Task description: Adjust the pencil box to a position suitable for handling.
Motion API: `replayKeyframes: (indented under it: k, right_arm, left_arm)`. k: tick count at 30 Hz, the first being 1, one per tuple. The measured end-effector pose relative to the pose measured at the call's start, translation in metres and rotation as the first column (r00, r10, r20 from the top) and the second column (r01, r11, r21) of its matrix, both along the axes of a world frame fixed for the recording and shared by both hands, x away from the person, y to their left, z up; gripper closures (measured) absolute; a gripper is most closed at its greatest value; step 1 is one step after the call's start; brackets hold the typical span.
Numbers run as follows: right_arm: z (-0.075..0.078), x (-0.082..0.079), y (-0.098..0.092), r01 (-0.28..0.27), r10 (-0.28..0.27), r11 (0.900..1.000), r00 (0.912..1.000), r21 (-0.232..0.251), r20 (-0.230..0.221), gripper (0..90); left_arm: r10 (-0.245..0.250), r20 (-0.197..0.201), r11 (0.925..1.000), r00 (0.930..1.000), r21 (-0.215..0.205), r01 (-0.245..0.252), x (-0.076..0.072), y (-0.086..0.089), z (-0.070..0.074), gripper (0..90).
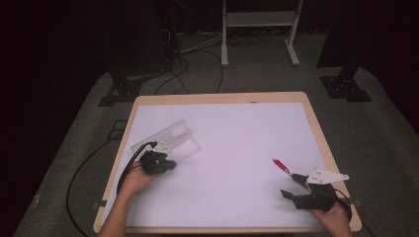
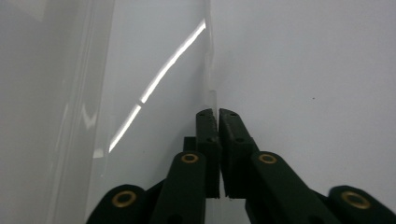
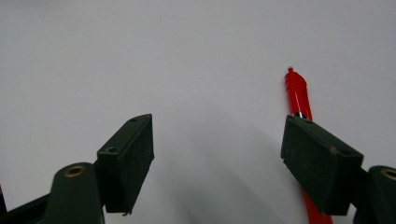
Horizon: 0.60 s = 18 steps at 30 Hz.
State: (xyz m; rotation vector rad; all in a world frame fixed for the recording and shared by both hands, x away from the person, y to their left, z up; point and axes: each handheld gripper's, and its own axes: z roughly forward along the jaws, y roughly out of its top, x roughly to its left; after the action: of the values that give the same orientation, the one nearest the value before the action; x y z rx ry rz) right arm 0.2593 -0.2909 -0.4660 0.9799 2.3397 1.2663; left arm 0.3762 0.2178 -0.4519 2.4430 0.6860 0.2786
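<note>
A clear plastic case [image 1: 174,134] lies on the left of the white table top [image 1: 237,128]. My left gripper [image 1: 168,161] sits at the case's near edge. In the left gripper view its jaws [image 2: 218,114] are pressed together on the thin clear wall [image 2: 208,70] of the case, which runs up from between the pads. A red pen [image 1: 282,166] lies at the right of the table. My right gripper [image 1: 294,185] rests near the front right corner, open, with nothing between its jaws [image 3: 217,125]. The red pen [image 3: 297,91] lies just outside and partly under its right jaw.
The table has a wooden rim [image 1: 217,97]. Black cables [image 1: 84,170] trail over the grey floor at the left. White frame legs [image 1: 225,44] and black stand bases [image 1: 344,88] stand behind the table.
</note>
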Motion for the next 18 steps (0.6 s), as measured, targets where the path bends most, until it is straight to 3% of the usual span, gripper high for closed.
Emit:
replayKeyframes:
  k: [18]
  right_arm:
    - [0.000,0.001,-0.005,0.019,-0.019,1.000,0.9998,0.007,-0.007,24.6]
  left_arm:
    - [-0.070,0.069,0.9975,0.9952,-0.005,0.070,-0.013,-0.013,0.013,89.2]
